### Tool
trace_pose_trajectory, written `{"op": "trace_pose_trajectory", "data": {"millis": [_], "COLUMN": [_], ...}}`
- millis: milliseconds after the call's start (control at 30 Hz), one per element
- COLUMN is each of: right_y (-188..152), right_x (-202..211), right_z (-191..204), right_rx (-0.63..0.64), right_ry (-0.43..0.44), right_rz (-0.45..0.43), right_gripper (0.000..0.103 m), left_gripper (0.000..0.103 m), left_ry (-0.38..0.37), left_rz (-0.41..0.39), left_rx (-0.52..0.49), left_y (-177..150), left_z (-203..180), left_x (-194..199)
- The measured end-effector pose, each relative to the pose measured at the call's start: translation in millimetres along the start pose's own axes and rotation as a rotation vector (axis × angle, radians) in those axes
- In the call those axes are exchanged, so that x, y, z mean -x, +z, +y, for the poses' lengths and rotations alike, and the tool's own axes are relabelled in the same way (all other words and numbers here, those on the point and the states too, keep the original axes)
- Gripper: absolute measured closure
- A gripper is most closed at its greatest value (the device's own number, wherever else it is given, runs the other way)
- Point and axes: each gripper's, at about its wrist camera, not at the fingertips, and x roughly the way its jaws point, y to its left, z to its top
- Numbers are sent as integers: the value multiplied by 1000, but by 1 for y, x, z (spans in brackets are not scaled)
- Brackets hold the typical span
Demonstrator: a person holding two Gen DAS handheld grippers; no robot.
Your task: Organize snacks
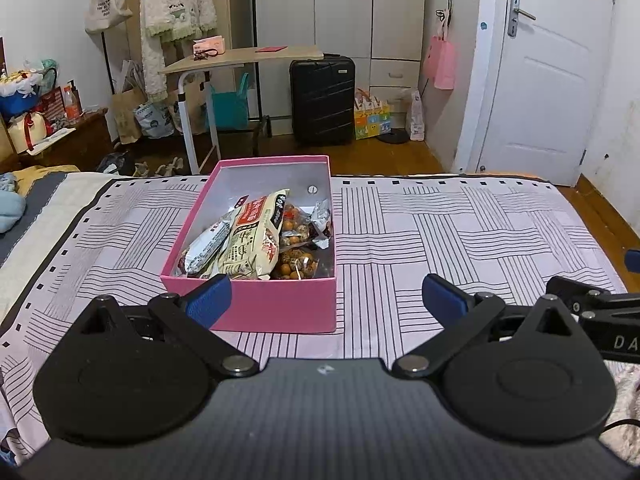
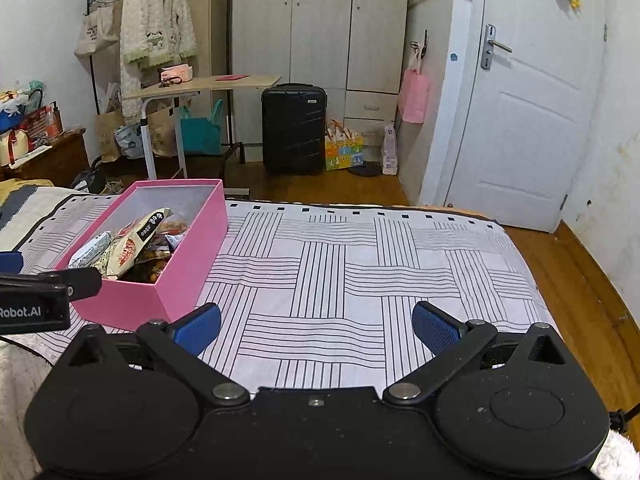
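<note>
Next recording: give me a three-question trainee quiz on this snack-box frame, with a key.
1. True or false: both grippers hold a snack.
2. Where do the snack packets lie? A) on the bedspread B) in the pink box C) on the floor
3. The box rests on the ____.

Key: 1. False; the left gripper and right gripper are open and empty. 2. B. 3. Bedspread.

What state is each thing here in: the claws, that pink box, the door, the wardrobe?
Left claw: open, empty.
Right claw: open, empty.
Pink box: lidless, on the bed, snack packets inside.
Door: closed.
Wardrobe: doors shut.
Suitcase: upright, closed.
</note>
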Motion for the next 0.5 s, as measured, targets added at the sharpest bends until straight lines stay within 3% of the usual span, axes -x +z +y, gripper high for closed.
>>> {"op": "trace_pose_trajectory", "data": {"millis": [500], "right_y": [-5], "right_x": [-2], "right_z": [-1], "right_rx": [-16], "right_ry": [-6], "right_rz": [20], "right_gripper": [0], "left_gripper": [0], "left_ry": [53], "left_rz": [-3], "left_rx": [-30], "left_y": [-2], "left_z": [-8], "left_x": [-1]}}
